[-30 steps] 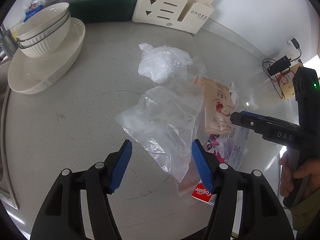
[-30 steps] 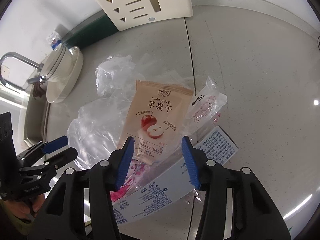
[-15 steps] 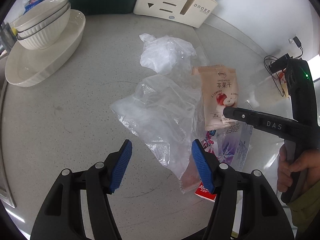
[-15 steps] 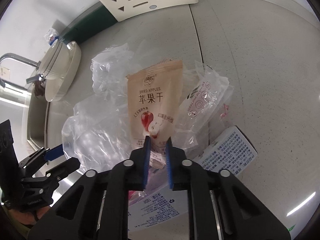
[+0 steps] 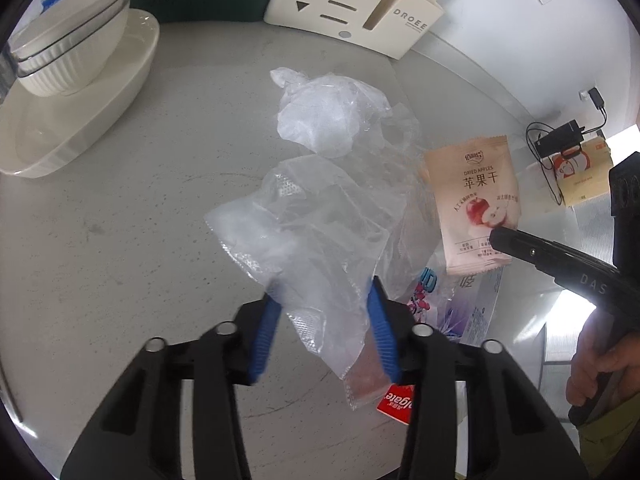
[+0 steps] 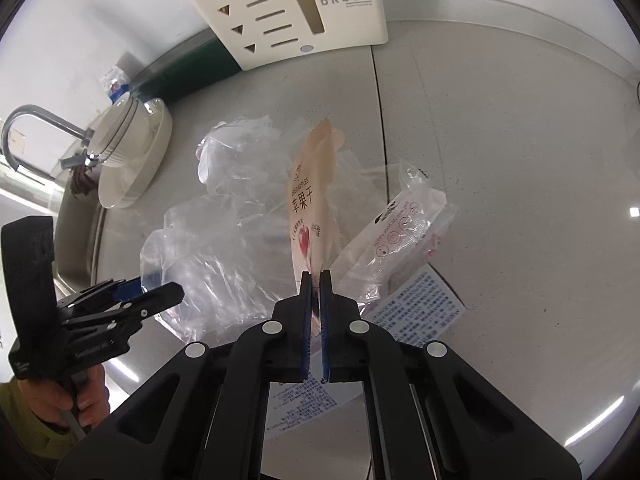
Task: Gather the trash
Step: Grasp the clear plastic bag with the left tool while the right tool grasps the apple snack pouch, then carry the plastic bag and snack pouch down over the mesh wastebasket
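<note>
1. Your right gripper (image 6: 315, 280), pressed together, pinches the bottom edge of the apple packet (image 6: 310, 204) at frame centre; the thin hold could slip.
2. Your left gripper (image 5: 322, 312) is closing around the plastic bag (image 5: 312, 224), lower centre; it may drag the toothpaste box (image 5: 398, 404).
3. That box is mostly hidden.

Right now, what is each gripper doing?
Left gripper: closing around the clear plastic bag.
Right gripper: shut on the dried apple packet.

Stacked white bowls (image 5: 68, 44) sit on an oval dish (image 5: 80, 128) at upper left, a cream slotted rack (image 5: 352, 8) at top centre.
</note>
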Demonstrator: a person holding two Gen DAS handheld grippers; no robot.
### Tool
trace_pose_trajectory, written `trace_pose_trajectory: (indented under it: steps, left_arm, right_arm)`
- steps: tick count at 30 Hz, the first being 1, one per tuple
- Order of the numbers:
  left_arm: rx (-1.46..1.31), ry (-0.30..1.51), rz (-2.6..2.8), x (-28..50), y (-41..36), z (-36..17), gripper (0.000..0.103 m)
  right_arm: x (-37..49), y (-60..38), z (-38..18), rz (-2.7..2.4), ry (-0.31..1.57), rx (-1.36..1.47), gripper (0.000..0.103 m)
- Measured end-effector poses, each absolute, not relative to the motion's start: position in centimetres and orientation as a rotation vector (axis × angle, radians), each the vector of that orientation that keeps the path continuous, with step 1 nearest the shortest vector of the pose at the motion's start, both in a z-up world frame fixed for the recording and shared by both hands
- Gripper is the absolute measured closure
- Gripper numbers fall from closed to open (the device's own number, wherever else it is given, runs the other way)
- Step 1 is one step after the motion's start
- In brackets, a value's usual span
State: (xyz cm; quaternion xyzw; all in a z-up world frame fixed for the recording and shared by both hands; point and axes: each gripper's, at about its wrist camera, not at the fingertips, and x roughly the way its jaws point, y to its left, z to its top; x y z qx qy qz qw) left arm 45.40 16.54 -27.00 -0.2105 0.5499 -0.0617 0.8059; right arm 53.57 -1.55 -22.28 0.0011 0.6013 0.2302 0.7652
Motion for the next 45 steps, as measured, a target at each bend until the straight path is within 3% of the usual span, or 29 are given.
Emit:
trace_pose_trajectory:
  steps: [3, 8, 20, 29, 45]
  left_arm:
    - [-0.429, 1.166, -0.158, 45.5, 16.0, -26.5, 0.091]
    - [-0.379, 1.112, -0.160, 44.8, 15.6, -24.3, 0.096]
    - [-0.278, 0.971, -0.169, 42.8, 15.8, -17.4, 0.097]
    - [-0.254, 0.924, -0.148, 40.8, 16.4, -15.6, 0.097]
    - [-0.266, 0.829, 0.076, 28.9, 12.5, -11.4, 0.097]
  right_arm:
    - [53.4, -2.1, -21.8, 0.493, 1.296, 0.003, 0.099]
    - [52.9, -3.0, -20.6, 0.480, 1.268, 0.013, 0.100]
    - [50.7, -4.0, -16.2, 0.457, 1.157, 0.034, 0.100]
    - [46.9, -5.4, -13.9, 0.425, 1.109, 0.029, 0.100]
    - [38.2, -12.0, -11.0, 0.580, 1.002, 0.007, 0.100]
